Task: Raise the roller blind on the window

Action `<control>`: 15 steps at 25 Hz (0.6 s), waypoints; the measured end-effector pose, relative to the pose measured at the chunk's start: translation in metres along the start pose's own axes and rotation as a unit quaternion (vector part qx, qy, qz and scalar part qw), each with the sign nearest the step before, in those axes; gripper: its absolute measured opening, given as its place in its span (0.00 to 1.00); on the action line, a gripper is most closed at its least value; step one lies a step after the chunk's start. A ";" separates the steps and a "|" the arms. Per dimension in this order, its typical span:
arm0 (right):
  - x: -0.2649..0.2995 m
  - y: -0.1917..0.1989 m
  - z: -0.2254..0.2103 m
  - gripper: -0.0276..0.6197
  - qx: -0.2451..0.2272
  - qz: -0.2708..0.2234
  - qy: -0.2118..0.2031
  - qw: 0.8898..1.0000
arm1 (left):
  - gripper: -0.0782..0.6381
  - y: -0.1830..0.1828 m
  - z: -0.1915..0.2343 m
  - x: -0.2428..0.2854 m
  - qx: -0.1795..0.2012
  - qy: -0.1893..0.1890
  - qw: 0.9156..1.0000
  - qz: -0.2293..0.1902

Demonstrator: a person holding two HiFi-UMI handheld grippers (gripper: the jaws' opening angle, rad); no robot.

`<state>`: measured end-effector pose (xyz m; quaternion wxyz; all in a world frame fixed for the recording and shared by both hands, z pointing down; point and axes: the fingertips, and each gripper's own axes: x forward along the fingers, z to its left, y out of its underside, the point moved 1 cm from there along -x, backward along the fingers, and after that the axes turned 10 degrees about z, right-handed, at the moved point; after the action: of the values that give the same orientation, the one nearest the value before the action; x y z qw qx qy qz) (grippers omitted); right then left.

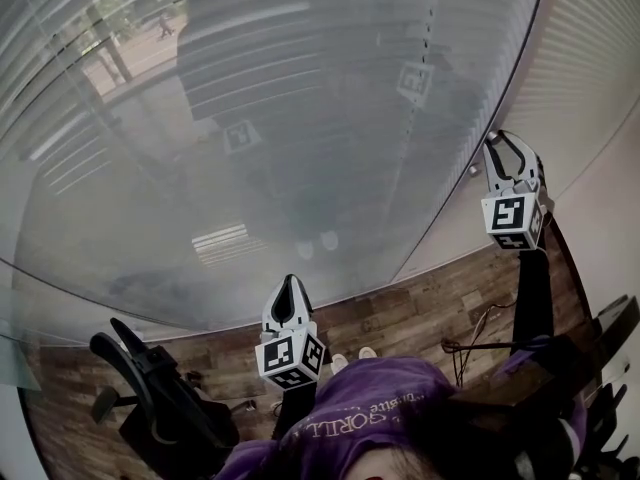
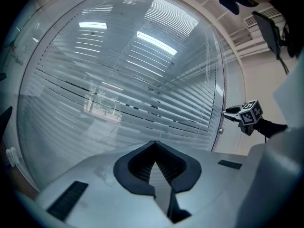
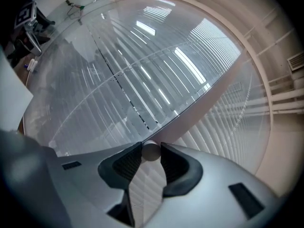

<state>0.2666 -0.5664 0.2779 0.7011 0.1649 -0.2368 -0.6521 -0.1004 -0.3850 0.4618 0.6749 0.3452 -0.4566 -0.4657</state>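
A slatted blind hangs over the big window, with a beaded cord down its right side. My right gripper is raised at the window's right frame. In the right gripper view its jaws sit against both sides of a small pale round knob, so the right gripper is shut on it. My left gripper is held low in the middle, away from the glass and shut on nothing. The left gripper view shows its jaw tips touching, the slats ahead and the right gripper off to the right.
A second blind covers the pane right of the frame. A small pale fitting shows on the frame just left of my right gripper. Below, on the wood floor, stand a black office chair, loose cables and dark furniture.
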 end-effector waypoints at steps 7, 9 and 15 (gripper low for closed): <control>0.001 0.005 0.000 0.23 -0.052 0.004 0.019 0.998 | 0.11 -0.001 0.001 -0.002 0.002 0.000 1.000 0.001; 0.002 0.005 0.000 0.23 -0.078 0.007 0.028 0.997 | 0.11 -0.001 0.000 -0.002 0.003 0.000 1.000 0.003; 0.002 0.006 0.006 0.23 -0.184 0.012 0.056 0.981 | 0.11 0.002 0.003 -0.001 0.004 0.000 1.000 0.005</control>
<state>0.2685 -0.5671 0.2862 0.7398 0.0667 -0.0748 -0.6653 -0.1027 -0.3834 0.4639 0.6757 0.3456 -0.4600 -0.4609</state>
